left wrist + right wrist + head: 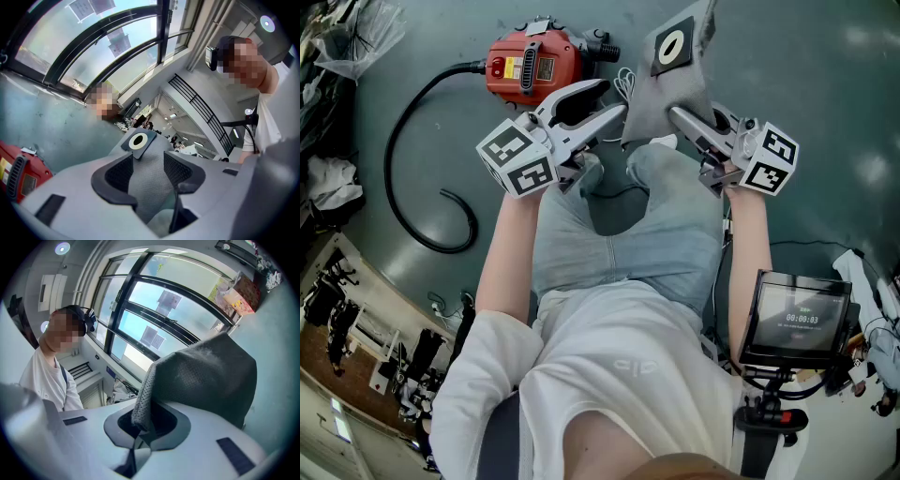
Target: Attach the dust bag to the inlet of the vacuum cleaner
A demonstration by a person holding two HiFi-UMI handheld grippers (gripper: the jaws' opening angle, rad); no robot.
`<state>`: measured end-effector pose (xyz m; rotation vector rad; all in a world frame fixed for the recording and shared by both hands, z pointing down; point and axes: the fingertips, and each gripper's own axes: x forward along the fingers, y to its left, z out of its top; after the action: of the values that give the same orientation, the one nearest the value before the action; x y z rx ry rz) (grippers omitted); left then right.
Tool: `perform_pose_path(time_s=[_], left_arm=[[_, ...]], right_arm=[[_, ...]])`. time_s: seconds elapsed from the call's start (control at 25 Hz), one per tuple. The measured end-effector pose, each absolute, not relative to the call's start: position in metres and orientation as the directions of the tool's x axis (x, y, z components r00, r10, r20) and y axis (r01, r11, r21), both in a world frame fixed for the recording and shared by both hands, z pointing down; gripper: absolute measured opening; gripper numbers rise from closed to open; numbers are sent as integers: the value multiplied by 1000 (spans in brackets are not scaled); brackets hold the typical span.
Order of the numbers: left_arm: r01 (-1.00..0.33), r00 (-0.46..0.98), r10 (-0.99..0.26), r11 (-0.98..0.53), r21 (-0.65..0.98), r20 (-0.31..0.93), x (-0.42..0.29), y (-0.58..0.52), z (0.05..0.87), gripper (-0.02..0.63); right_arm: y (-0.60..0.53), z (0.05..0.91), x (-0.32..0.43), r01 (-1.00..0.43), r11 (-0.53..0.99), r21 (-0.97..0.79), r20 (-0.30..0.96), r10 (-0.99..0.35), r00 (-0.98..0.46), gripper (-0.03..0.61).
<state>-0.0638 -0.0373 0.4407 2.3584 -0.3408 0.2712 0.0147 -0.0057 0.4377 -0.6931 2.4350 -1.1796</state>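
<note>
The red vacuum cleaner (530,64) lies on the floor at the top left, and its red body (16,173) also shows at the left gripper view's edge. A grey mesh dust bag (661,94) hangs to its right, its dark collar with a white ring (673,47) at the top. My right gripper (675,114) is shut on the bag's right side, and the fabric (206,380) bunches between its pads (143,420). My left gripper (614,98) stands open at the bag's left edge. Bag fabric (147,187) lies loosely between its spread jaws (147,161), below the collar (138,140).
A black hose (403,141) curls from the vacuum across the floor on the left. The seated person's knees (675,178) are just under the bag. A screen on a stand (797,319) is at the lower right. Clutter and bags (328,178) line the left edge.
</note>
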Motion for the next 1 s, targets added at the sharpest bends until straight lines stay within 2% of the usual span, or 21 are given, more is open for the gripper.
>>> perform_pose_path(time_s=[0.12, 0.24, 0.36, 0.4, 0.48, 0.6, 0.68, 0.92, 0.96, 1.0], left_arm=[[-307, 941, -137, -726, 615, 308, -60, -35, 519, 193], [-253, 947, -62, -746, 616, 314, -59, -27, 605, 220], [-199, 948, 11, -760, 618, 319, -62, -25, 675, 313], [-188, 948, 22, -767, 614, 318, -62, -23, 683, 319], [-166, 955, 31, -771, 615, 296, -49, -7, 656, 319], [-142, 955, 46, -797, 587, 293, 0, 41, 516, 329], [-149, 946, 39, -830, 537, 323, 27, 55, 443, 341], [-271, 940, -110, -816, 511, 324, 33, 34, 437, 336], [-293, 936, -136, -813, 503, 325, 32, 32, 439, 292], [-311, 931, -154, -809, 500, 330, 30, 30, 442, 217]], right_arm=[[-15, 513, 13, -277, 554, -785, -79, -533, -842, 14], [-29, 588, 9, -267, 555, -788, -71, -512, -856, 14], [-42, 652, 1, -257, 536, -804, -49, -490, -870, 14], [-44, 659, 1, -254, 518, -817, -41, -492, -870, 14], [-39, 625, 15, -245, 453, -857, -30, -518, -855, 14], [-14, 466, 48, -224, 358, -906, -24, -573, -819, 14], [-2, 386, 54, -204, 351, -914, -35, -571, -821, 14], [-1, 360, 35, -18, 324, -946, -151, -489, -859, 14], [-2, 361, 31, -2, 330, -944, -162, -470, -868, 14], [-3, 363, 28, 2, 345, -939, -167, -449, -878, 14]])
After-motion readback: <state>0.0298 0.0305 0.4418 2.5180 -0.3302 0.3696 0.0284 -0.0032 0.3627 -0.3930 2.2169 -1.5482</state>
